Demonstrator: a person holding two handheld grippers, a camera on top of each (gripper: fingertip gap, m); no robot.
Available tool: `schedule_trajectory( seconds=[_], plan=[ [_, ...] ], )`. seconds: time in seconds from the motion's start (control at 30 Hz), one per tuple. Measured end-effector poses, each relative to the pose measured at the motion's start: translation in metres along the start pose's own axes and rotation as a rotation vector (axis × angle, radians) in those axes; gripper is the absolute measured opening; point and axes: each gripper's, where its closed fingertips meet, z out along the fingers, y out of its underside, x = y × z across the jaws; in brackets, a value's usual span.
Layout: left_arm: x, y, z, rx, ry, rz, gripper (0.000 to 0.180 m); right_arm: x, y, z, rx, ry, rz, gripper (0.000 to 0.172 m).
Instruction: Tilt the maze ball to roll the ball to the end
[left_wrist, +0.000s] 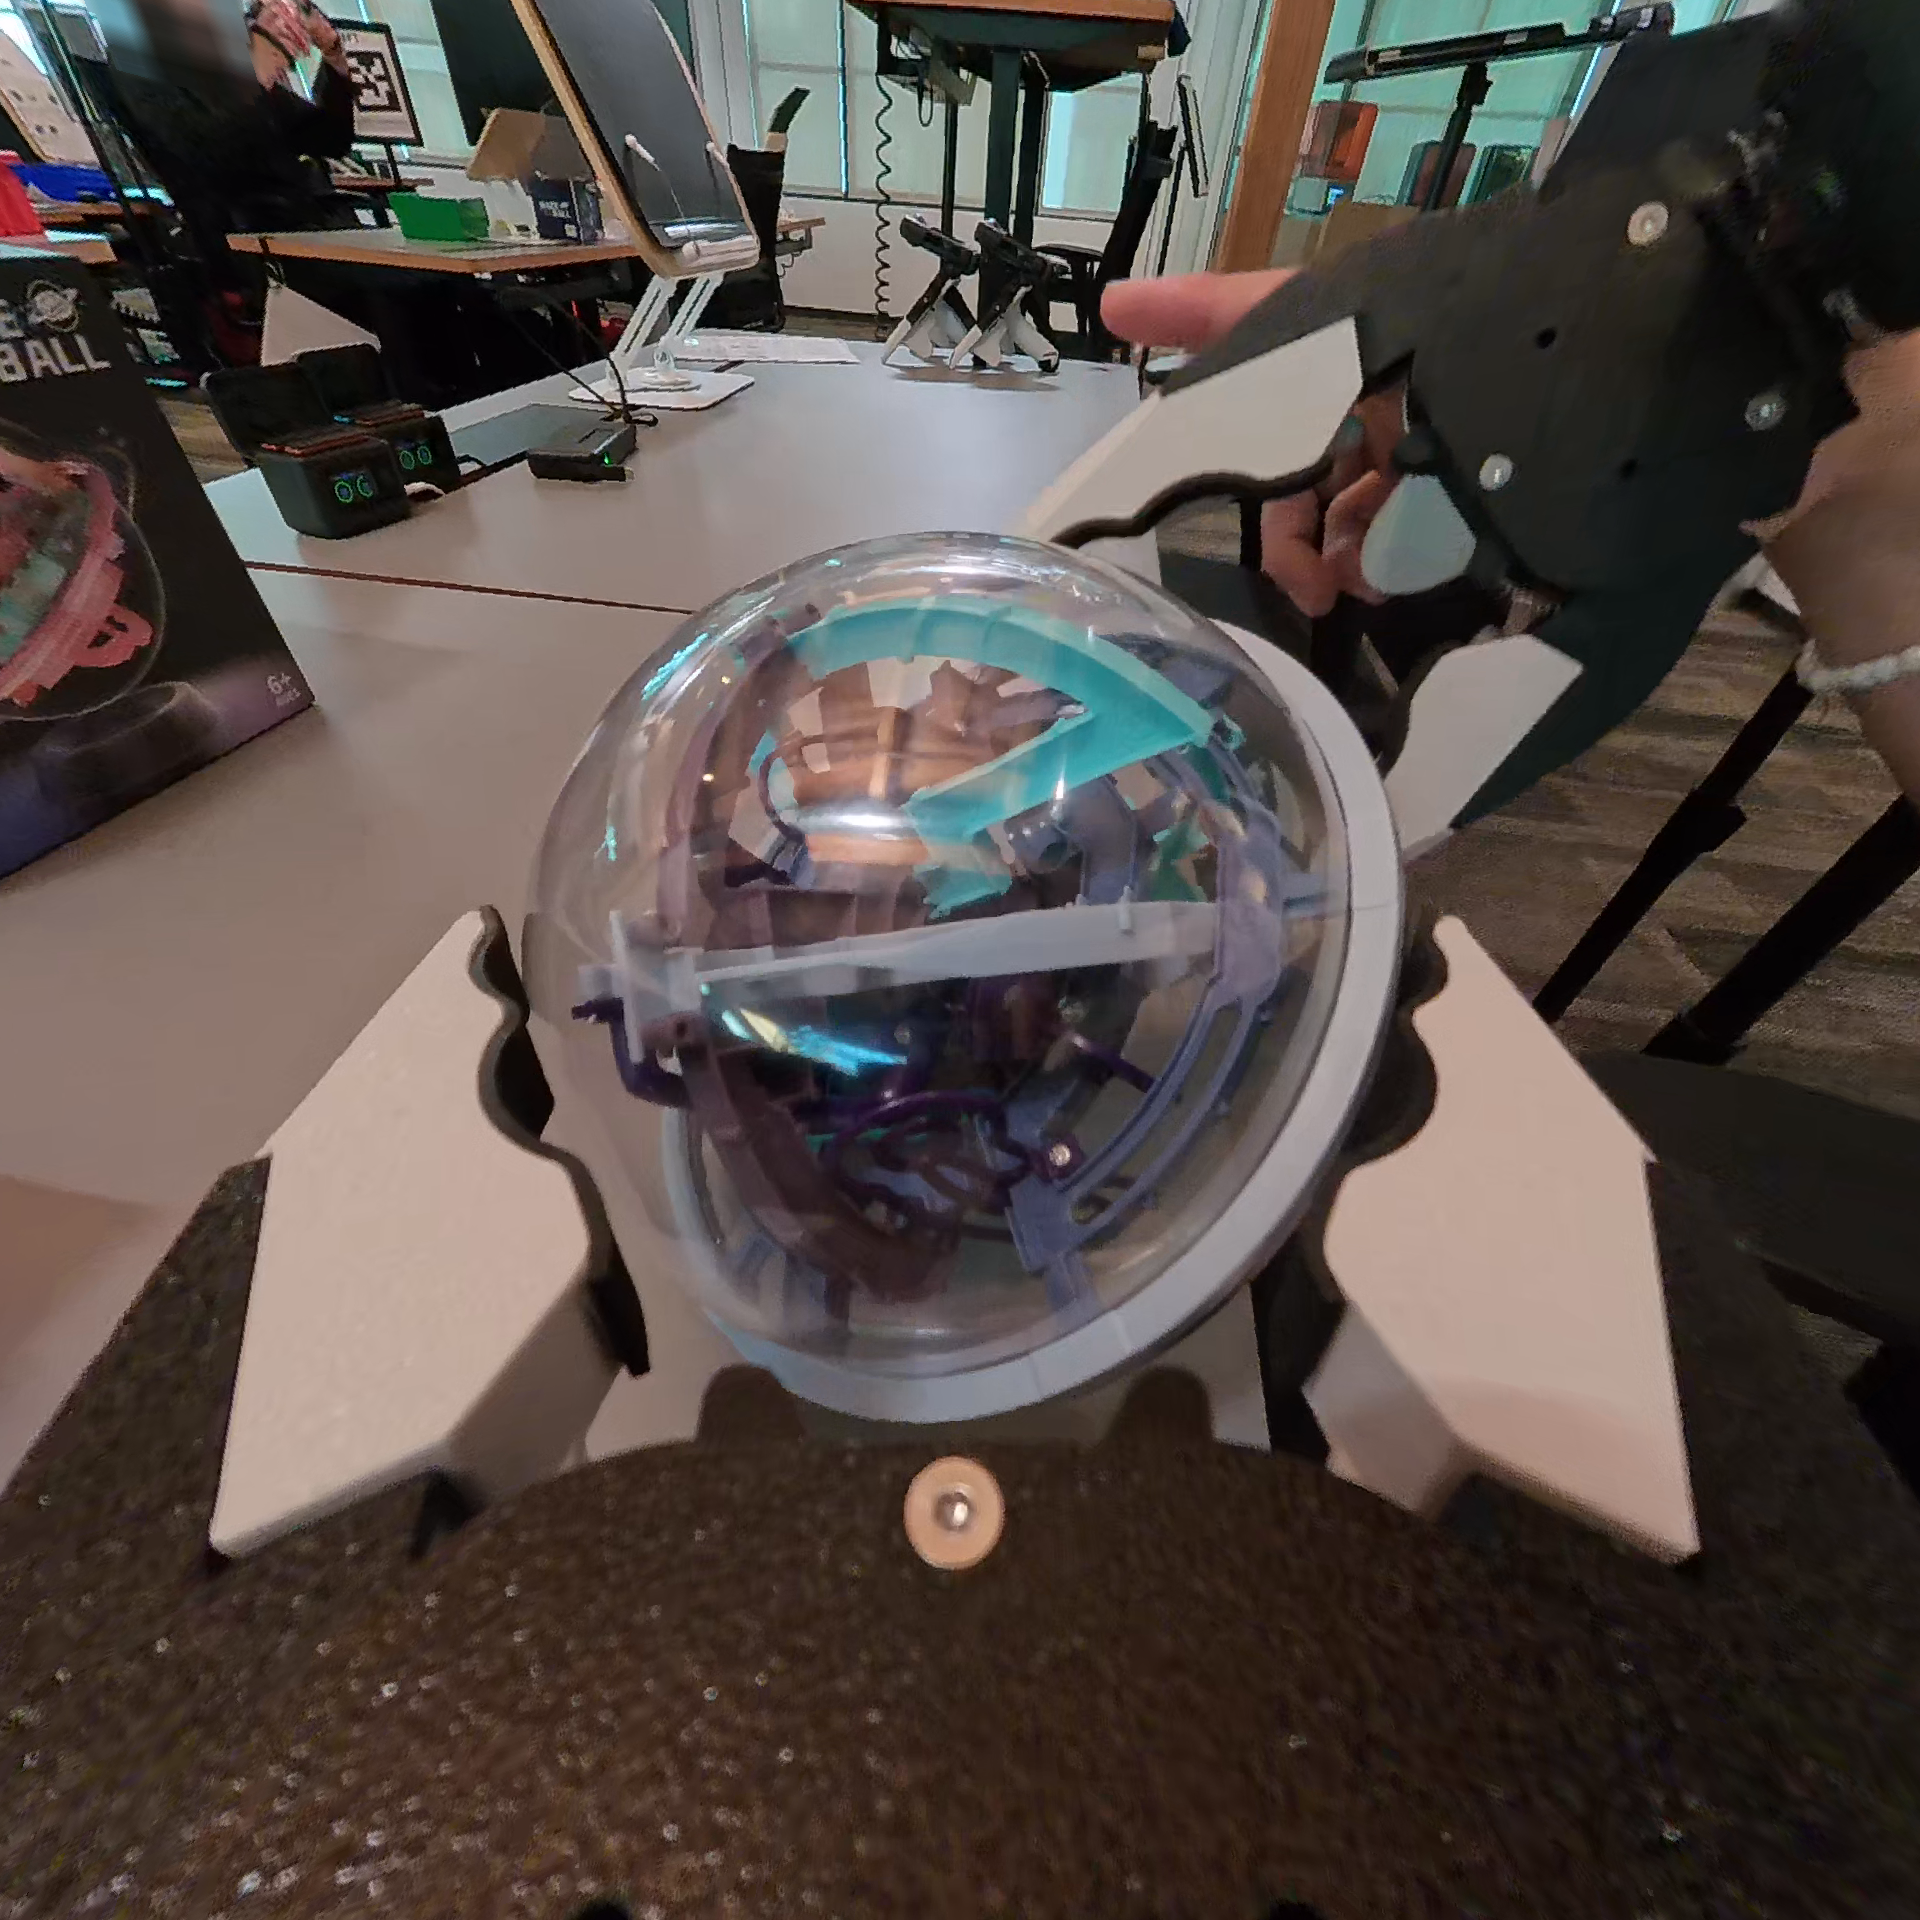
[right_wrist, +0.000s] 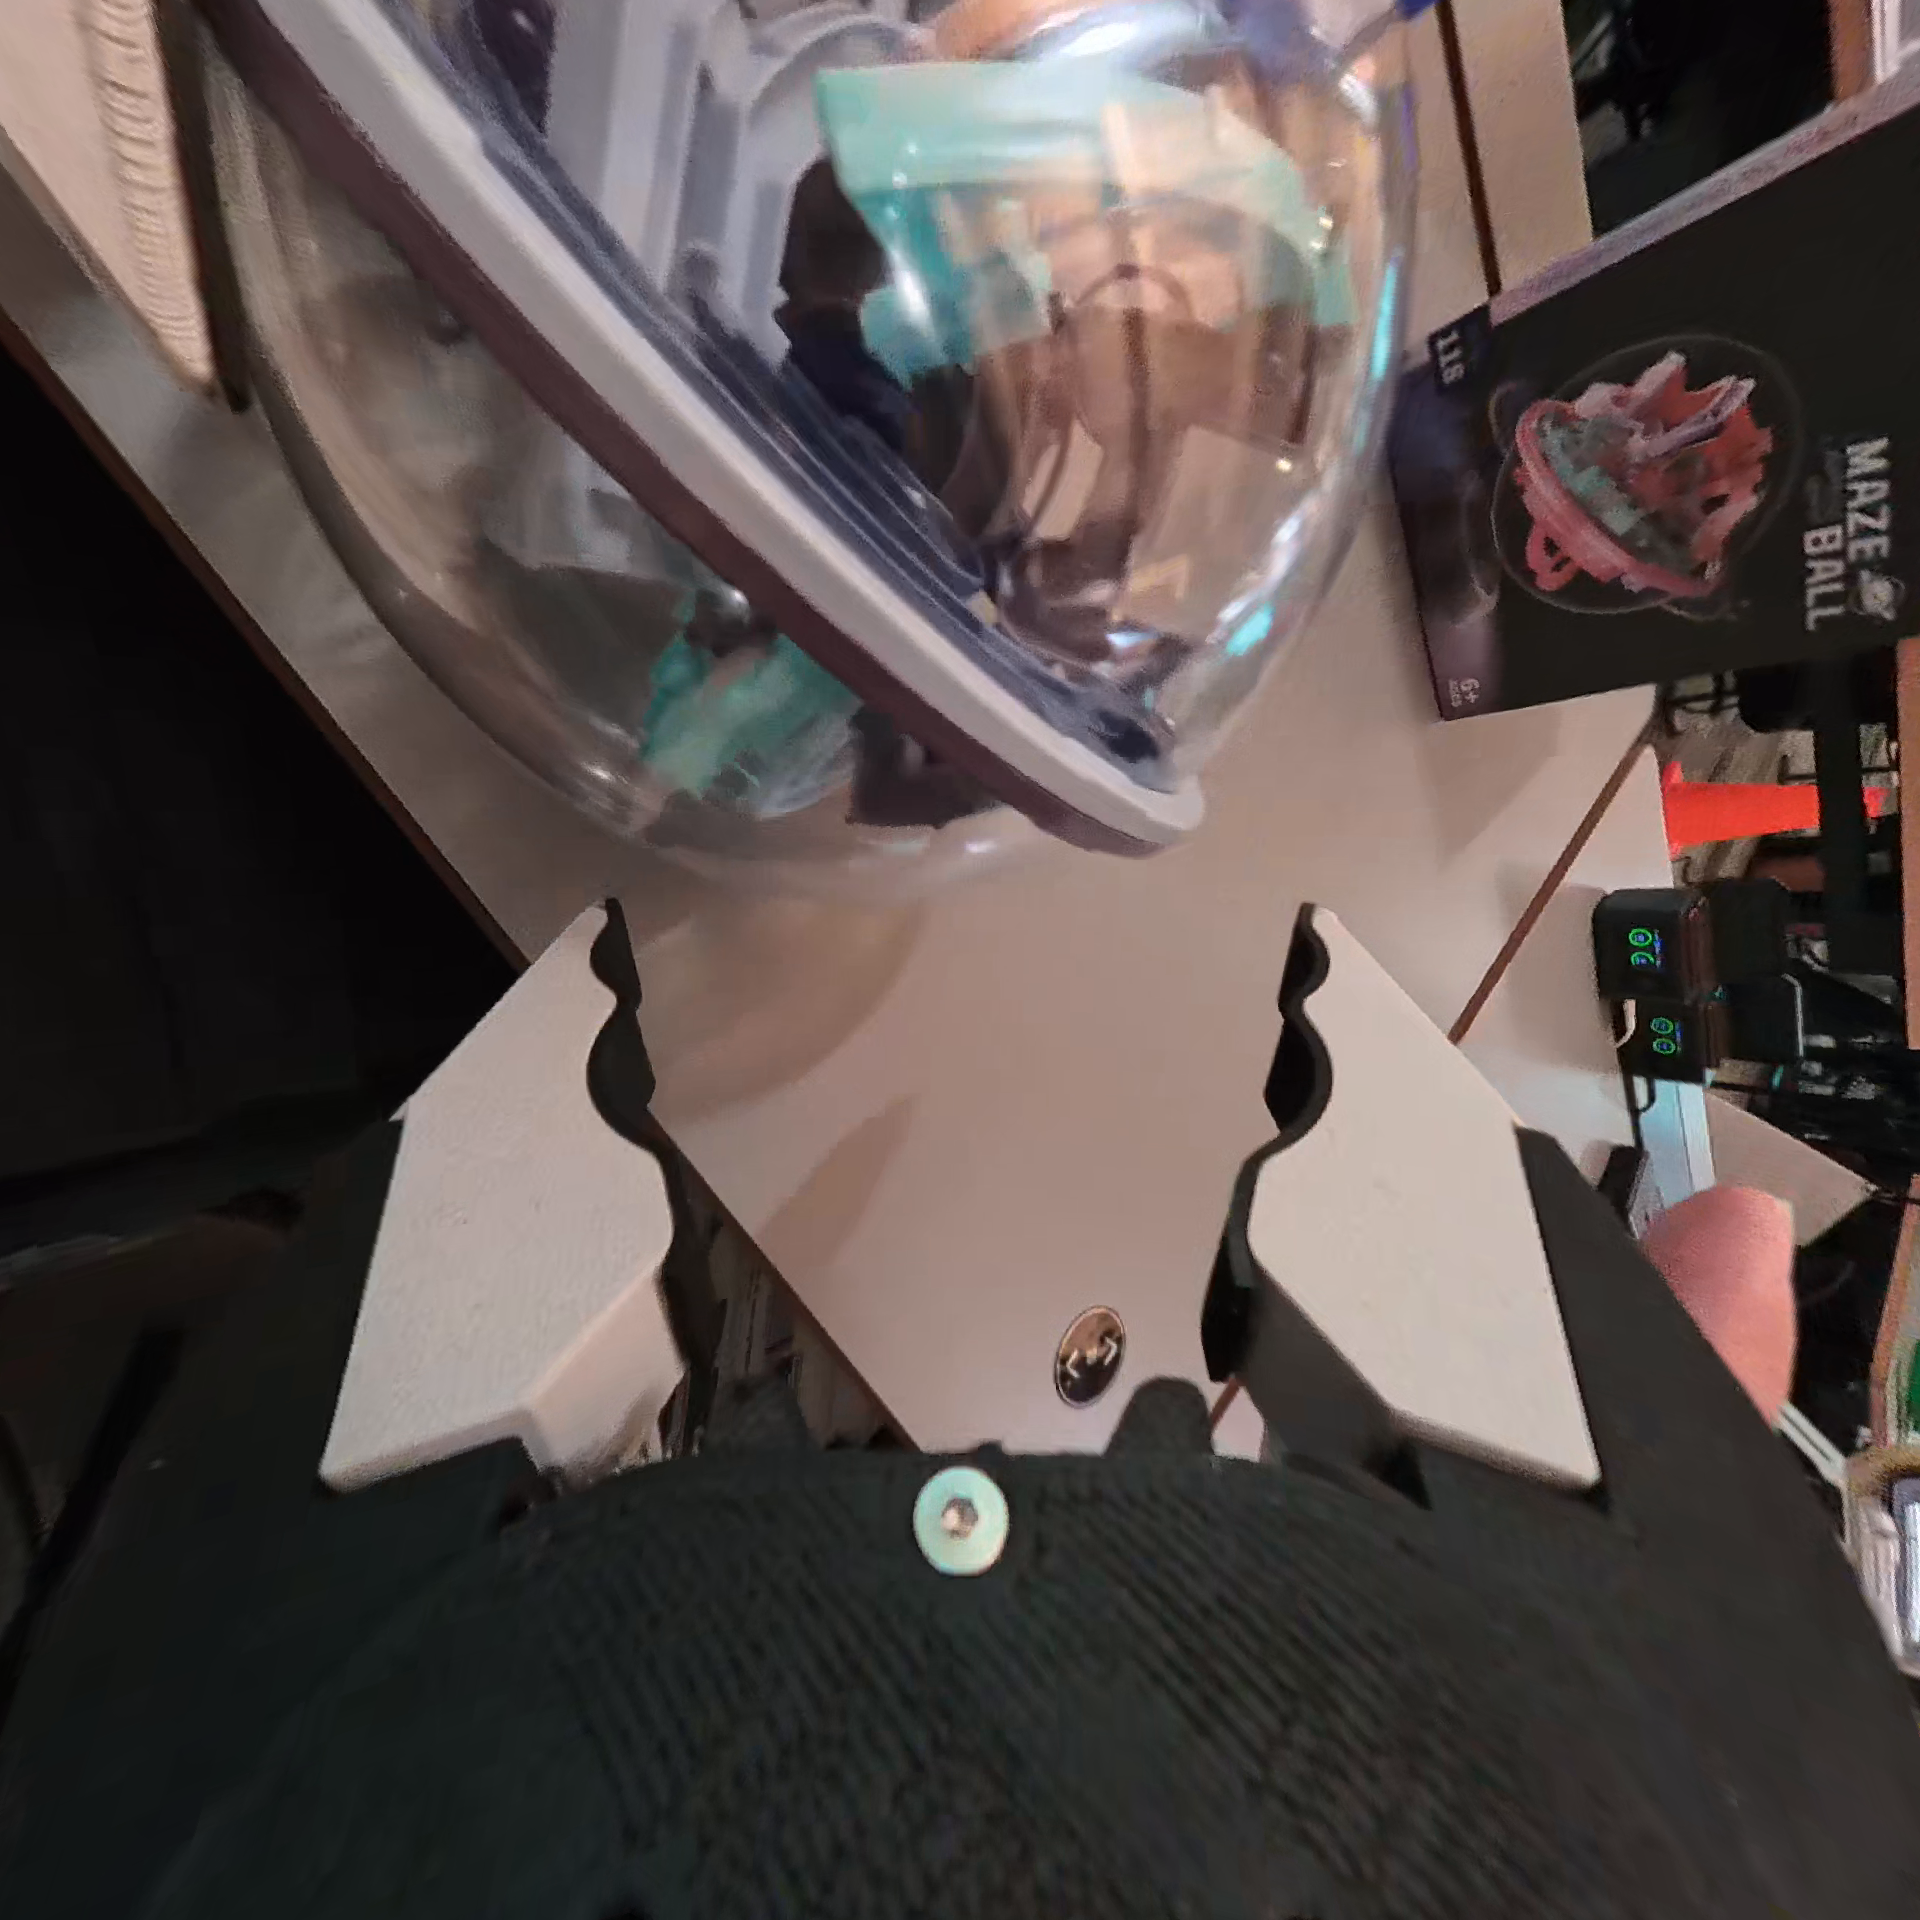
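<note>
- The maze ball (left_wrist: 966, 966), a clear sphere with a pale grey ring around its middle and teal, purple and brown tracks inside, sits between the two fingers of the left gripper (left_wrist: 961, 935), above the table (left_wrist: 364, 790).
- The left gripper's jaws stand wide, one finger (left_wrist: 416, 1174) against the sphere's left side and the other (left_wrist: 1496, 1195) against the ring on its right, so the maze ball is clamped there.
- The grey ring runs at a slant, showing the sphere tipped over to one side.
- I cannot pick out the small ball among the tracks.
- The right gripper (right_wrist: 951, 925) hangs open with nothing between its fingers; its tips are just short of the maze ball (right_wrist: 831, 416), not touching it.
- From the left gripper's side, the right gripper (left_wrist: 1236, 613) is seen up beyond the sphere, with a person's hand (left_wrist: 1320, 520) on its handle.
- A dark retail box (left_wrist: 114, 582) with a picture of the toy stands on the table to the left.
- Farther back on the table sit two small black chargers (left_wrist: 353, 468) with green lights.
</note>
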Motion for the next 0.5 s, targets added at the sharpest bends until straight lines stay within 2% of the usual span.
schedule_trajectory(
  seconds=[0.1,0.3,0.5],
  plan=[
    [0.002,0.0,0.001,-0.006,0.001,0.023,0.156,0.006,0.002,-0.012,0.036,-0.021,0.036,0.123],
    [0.005,-0.001,0.002,0.004,0.007,0.055,0.156,0.009,-0.03,-0.029,0.303,-0.125,0.126,0.13],
    [0.01,-0.001,0.003,0.01,0.015,0.094,0.156,-0.005,-0.036,-0.011,0.319,-0.237,0.101,0.134]
  ],
)
